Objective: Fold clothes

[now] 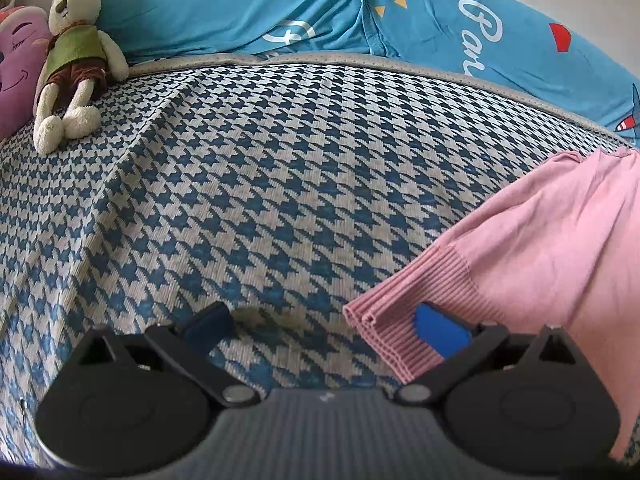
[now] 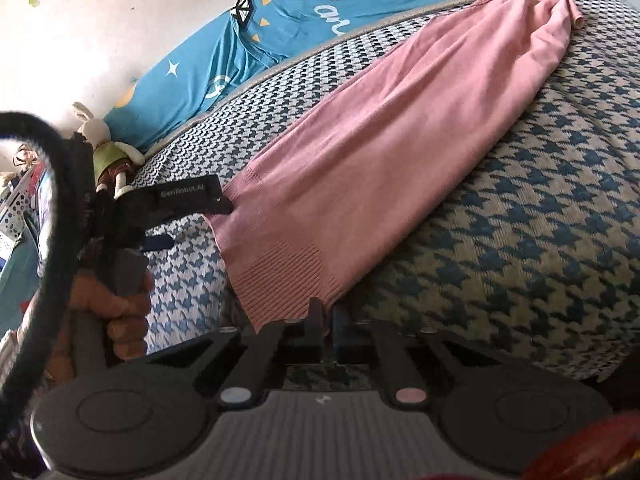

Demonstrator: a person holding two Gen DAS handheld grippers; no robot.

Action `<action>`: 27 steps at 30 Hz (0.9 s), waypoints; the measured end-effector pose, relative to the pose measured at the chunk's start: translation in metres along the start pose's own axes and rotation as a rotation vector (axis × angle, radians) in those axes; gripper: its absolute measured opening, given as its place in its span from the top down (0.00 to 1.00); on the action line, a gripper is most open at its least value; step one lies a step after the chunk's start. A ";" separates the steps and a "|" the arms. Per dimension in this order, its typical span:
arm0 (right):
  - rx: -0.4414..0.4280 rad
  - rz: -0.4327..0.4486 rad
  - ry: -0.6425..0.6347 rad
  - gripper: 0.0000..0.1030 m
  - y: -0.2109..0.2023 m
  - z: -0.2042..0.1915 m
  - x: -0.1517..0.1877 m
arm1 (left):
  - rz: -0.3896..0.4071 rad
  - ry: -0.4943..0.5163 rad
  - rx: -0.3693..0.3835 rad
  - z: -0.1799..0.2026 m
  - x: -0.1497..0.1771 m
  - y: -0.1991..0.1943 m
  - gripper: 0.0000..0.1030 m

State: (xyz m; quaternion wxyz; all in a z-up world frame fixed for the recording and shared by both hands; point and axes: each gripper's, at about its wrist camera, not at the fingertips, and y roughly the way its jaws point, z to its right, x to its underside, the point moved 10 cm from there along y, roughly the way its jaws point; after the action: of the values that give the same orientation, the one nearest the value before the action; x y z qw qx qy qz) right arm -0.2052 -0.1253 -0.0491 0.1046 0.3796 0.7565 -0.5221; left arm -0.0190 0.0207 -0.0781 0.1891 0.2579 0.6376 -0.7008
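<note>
One pink knit garment (image 2: 360,168) lies lengthwise on the houndstooth bedcover (image 1: 240,184). The right gripper (image 2: 324,320) is clamped on its ribbed hem corner. The left gripper (image 1: 328,328) stands spread wide, one blue pad (image 1: 440,332) over the ribbed hem, gripping nothing. One plush rabbit (image 1: 74,60) and one pink cushion (image 1: 16,64) lie beside one blue printed quilt (image 1: 280,12).

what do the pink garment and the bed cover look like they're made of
Pink garment: likely a fine, soft, matte knit; its hem shows ribbing. Bed cover: seemingly a coarser woven or knitted fabric, matte, with fine ridges across its blue-and-cream houndstooth pattern.
</note>
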 end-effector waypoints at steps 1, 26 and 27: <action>0.006 -0.004 -0.005 0.94 0.000 0.000 0.001 | 0.000 0.001 -0.002 0.000 0.000 0.000 0.00; -0.059 0.066 -0.444 0.81 -0.006 -0.069 0.002 | -0.022 -0.107 0.152 -0.002 -0.005 -0.014 0.00; -0.058 0.060 -0.457 0.80 0.000 -0.073 0.002 | -0.024 -0.109 0.163 -0.002 -0.004 -0.017 0.01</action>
State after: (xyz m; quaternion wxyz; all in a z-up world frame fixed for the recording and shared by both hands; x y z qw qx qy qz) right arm -0.1890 -0.0615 -0.0186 0.2995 0.2709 0.7162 -0.5692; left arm -0.0251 0.0239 -0.0624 0.1934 0.2266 0.5701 -0.7656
